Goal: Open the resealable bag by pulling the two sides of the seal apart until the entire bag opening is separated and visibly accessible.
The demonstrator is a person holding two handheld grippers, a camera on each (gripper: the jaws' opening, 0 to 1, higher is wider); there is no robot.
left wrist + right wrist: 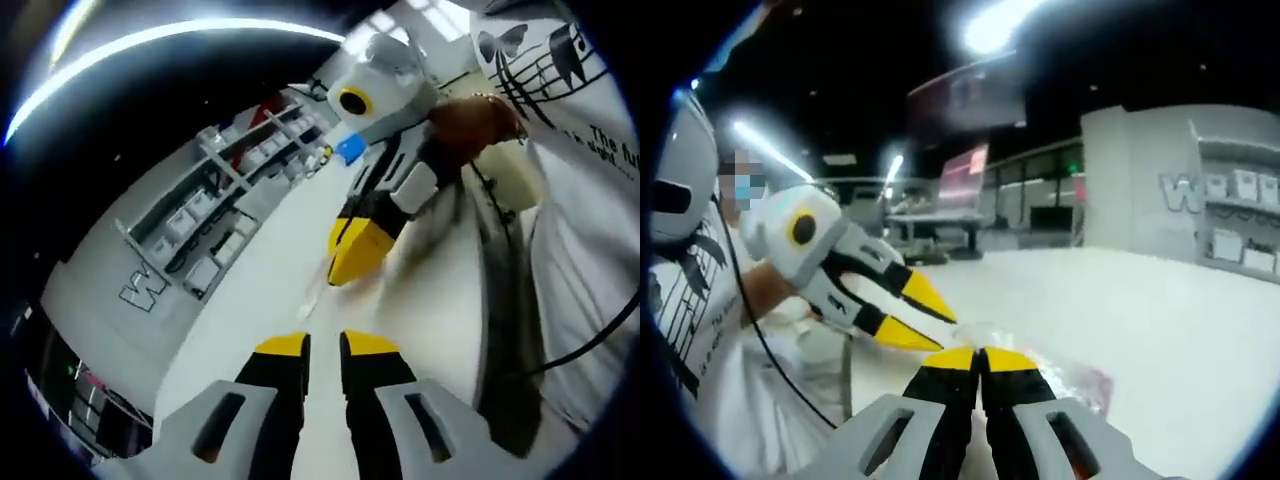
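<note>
**Bag seal: grips set, opening not yet shown**

Item 1, right gripper (980, 358). In the right gripper view your yellow tips are pressed together on the near edge of the clear bag (1065, 377), which lies on the white table (1180, 320) just ahead of them. Judged as a pinch on one side of the seal.

Item 2, left gripper (325, 345). In the left gripper view your own tips stand a little apart, with a narrow gap and nothing readable between them. In the right gripper view the same tool comes in from the left, its two yellow tips angled towards the bag's edge with a slim gap; whether film sits between them you cannot tell.

Item 3, progress. No separated mouth is visible. Treat the pull as barely begun or not started; the whole seal is left to part.

Item 4, hard to read. The bag is transparent against white, so its outline, its seal line and the small pink mark at its far end are faint. In the left gripper view only a thin pale streak under the right gripper hints at it. Shelves (215, 200) behind are blurred.
</note>
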